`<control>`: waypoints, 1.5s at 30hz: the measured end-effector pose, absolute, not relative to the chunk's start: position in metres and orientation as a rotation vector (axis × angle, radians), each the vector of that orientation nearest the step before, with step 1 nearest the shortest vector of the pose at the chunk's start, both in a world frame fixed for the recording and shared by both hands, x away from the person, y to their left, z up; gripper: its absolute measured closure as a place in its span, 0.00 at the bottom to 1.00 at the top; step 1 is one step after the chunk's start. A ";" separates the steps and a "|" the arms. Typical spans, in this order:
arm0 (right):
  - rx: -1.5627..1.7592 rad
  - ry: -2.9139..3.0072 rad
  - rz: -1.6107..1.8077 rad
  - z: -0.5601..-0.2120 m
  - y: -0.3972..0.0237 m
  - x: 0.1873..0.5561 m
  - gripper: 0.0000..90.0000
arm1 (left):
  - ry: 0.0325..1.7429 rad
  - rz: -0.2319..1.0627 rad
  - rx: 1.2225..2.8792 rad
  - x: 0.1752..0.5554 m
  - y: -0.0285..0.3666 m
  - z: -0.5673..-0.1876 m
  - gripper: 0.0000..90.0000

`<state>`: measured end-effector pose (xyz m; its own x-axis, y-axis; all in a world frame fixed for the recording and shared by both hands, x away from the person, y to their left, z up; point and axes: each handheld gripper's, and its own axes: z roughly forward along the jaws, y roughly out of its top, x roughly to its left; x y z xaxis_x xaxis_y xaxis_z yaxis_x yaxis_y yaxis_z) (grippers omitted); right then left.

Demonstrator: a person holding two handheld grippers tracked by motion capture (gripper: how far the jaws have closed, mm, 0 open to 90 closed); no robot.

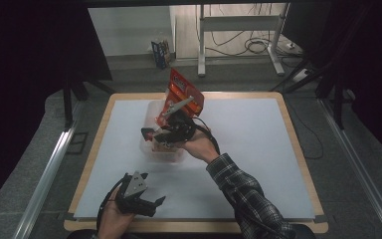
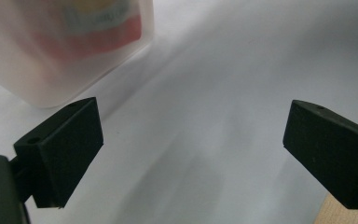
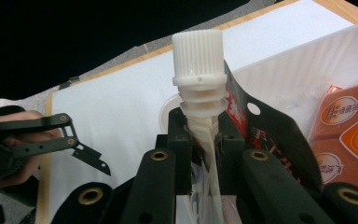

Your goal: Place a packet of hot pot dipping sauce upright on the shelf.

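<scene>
My right gripper (image 1: 149,133) (image 3: 199,116) is shut on the white spout of a red pouch (image 1: 182,91) (image 3: 270,135), just below its ribbed white cap (image 3: 198,56). It holds the pouch over a translucent plastic container (image 1: 168,153) (image 3: 317,51) in the middle of the table. Orange packets (image 3: 349,126) lie inside the container. My left gripper (image 1: 155,201) (image 2: 193,144) rests low near the table's front left, its jaws wide open with nothing between them. The container (image 2: 51,70) stands beyond its left jaw, and the left gripper (image 3: 81,151) also shows in the right gripper view.
A white mat (image 1: 248,149) covers the wooden table (image 1: 298,149). The wooden edge (image 2: 349,214) runs close by the left gripper's right jaw. Black drapes flank the table, and a desk frame (image 1: 238,30) with cables stands on the floor behind it.
</scene>
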<state>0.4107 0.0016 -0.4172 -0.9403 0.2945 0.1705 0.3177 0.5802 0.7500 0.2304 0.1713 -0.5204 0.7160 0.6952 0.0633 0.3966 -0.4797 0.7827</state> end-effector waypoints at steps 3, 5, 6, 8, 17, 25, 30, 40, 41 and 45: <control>-0.535 -2.785 -1.314 -0.422 0.005 0.411 0.88 | 0.826 0.483 2.132 0.230 0.171 -0.520 0.05; -0.531 -2.792 -1.309 -0.424 0.007 0.411 0.88 | 0.826 0.483 2.135 0.230 0.171 -0.520 0.05; -0.527 -2.799 -1.307 -0.425 0.009 0.411 0.88 | 0.826 0.484 2.135 0.230 0.171 -0.520 0.05; -0.517 -2.805 -1.311 -0.427 0.011 0.411 0.88 | 0.825 0.485 2.135 0.230 0.171 -0.520 0.05; -0.482 -2.847 -1.315 -0.432 0.023 0.407 0.86 | 0.824 0.491 2.140 0.230 0.170 -0.521 0.05; -0.485 -2.873 -1.338 -0.427 0.018 0.406 0.77 | 0.821 0.497 2.150 0.229 0.170 -0.521 0.05; -0.473 -2.887 -1.348 -0.424 0.014 0.404 0.72 | 0.820 0.500 2.151 0.229 0.170 -0.521 0.05; -0.469 -2.920 -1.349 -0.419 0.008 0.399 0.59 | 0.819 0.500 2.152 0.229 0.169 -0.521 0.05; -0.469 -2.925 -1.348 -0.418 0.008 0.399 0.57 | 0.819 0.500 2.151 0.229 0.169 -0.521 0.05; -0.472 -2.934 -1.356 -0.416 0.004 0.398 0.53 | 0.821 0.500 2.150 0.229 0.169 -0.521 0.05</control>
<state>0.3977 0.0042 -0.4160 -0.9507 0.3099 0.0080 0.2069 0.6152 0.7607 0.2293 0.1692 -0.5210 0.7155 0.6935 0.0841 0.3925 -0.4987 0.7728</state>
